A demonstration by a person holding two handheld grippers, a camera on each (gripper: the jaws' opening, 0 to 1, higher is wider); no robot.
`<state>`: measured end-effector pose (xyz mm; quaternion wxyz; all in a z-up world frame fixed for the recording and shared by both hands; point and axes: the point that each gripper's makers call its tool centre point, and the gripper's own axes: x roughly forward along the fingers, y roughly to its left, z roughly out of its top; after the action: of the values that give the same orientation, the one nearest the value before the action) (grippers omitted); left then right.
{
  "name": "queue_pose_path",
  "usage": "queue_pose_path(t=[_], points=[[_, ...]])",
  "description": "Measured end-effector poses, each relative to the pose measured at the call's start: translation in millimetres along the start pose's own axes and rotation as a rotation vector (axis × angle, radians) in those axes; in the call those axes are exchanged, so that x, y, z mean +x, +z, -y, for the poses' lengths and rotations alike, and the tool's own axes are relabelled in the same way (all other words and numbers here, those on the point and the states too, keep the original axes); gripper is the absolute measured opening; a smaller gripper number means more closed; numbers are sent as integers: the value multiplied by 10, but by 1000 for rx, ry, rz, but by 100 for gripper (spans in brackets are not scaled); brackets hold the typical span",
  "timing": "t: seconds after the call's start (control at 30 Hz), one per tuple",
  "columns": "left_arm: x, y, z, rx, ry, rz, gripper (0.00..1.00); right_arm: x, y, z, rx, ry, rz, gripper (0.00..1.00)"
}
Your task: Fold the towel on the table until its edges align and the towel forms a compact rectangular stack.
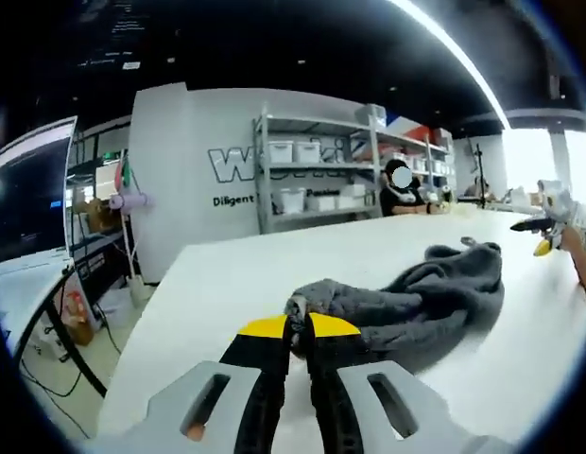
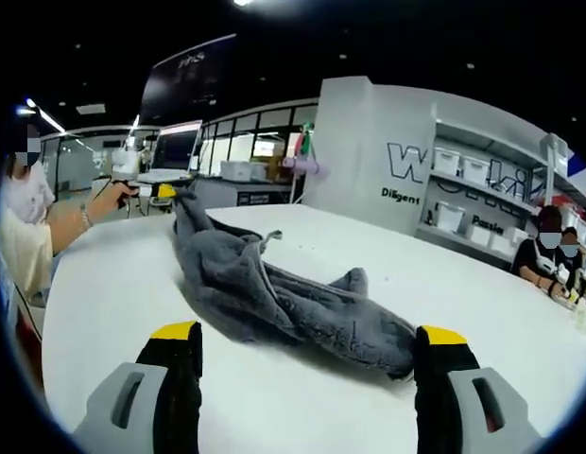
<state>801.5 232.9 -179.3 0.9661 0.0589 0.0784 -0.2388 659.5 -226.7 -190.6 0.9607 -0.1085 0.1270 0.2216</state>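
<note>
A crumpled grey towel (image 1: 416,293) lies in a long heap on the white table (image 1: 274,265). My left gripper (image 1: 300,326) is shut on one of its corners, low over the table. Seen in the right gripper view, the left gripper (image 2: 161,192) pinches the towel's far end, held by a person's hand. The towel (image 2: 265,293) stretches from there toward my right gripper (image 2: 309,336), whose jaws stand wide open with the towel's near end just ahead of them. The right gripper (image 1: 545,236) also appears beyond the towel's other end in the left gripper view.
Metal shelves (image 1: 317,175) with white bins stand behind the table by a white wall with lettering. A person (image 1: 402,194) sits at the far side. The table edge (image 1: 146,322) drops off to the floor, with cables below. Another person (image 2: 19,227) stands beside the table.
</note>
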Motion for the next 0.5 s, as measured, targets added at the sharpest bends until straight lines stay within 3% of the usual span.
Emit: queue_pose_path(t=[0.23,0.4,0.5], points=[[46,-274,-101,-11,24,-52,6,19,-30,23,3,-6,-9,94],[62,-485,-129,0,23,-124,6,36,-51,6,3,0,-19,94],[69,-539,-126,6,20,-139,6,47,-67,-26,-1,7,-26,94]])
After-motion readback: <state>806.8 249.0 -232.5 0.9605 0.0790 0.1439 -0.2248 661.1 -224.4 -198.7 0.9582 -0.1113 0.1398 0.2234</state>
